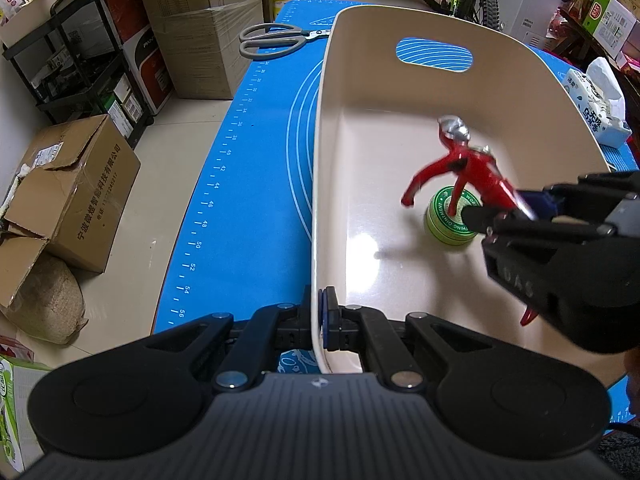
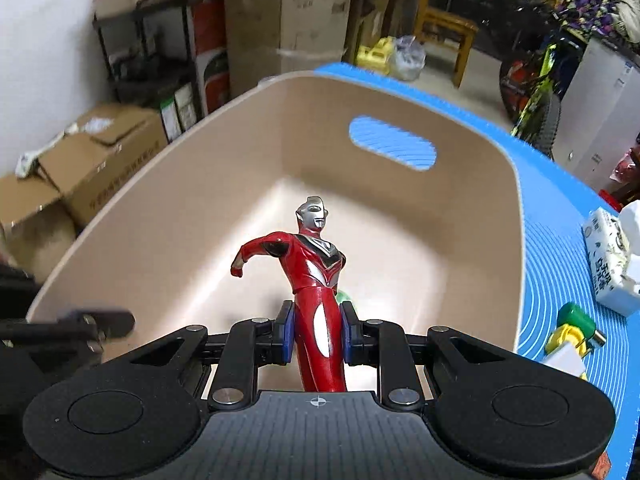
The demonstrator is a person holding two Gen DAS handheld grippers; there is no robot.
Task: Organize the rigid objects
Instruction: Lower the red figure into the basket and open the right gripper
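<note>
Nearest the right wrist camera, the right gripper (image 2: 318, 334) is pinching a red-and-silver hard plastic hero figurine (image 2: 316, 276) at the thighs, blue pads (image 2: 287, 334) pressing on both sides. It is holding the figurine above the floor of the beige plastic storage bin (image 1: 400, 92), head pointing toward the far handle slot. The left gripper (image 1: 319, 320) is clamping the bin's near wall, jaws pressed together on the rim, steadying it on the blue silicone mat (image 1: 248, 184). A round green ointment tin (image 1: 450, 220) is lying on the bin floor directly beneath the figurine.

Assessment: the figurine is appearing light, stiff and glossy, hence slippery; its outstretched arm is looking like the weak point. The thigh grip is judged sound. Grey-handled scissors (image 1: 272, 40) are awaiting on the mat beyond.
</note>
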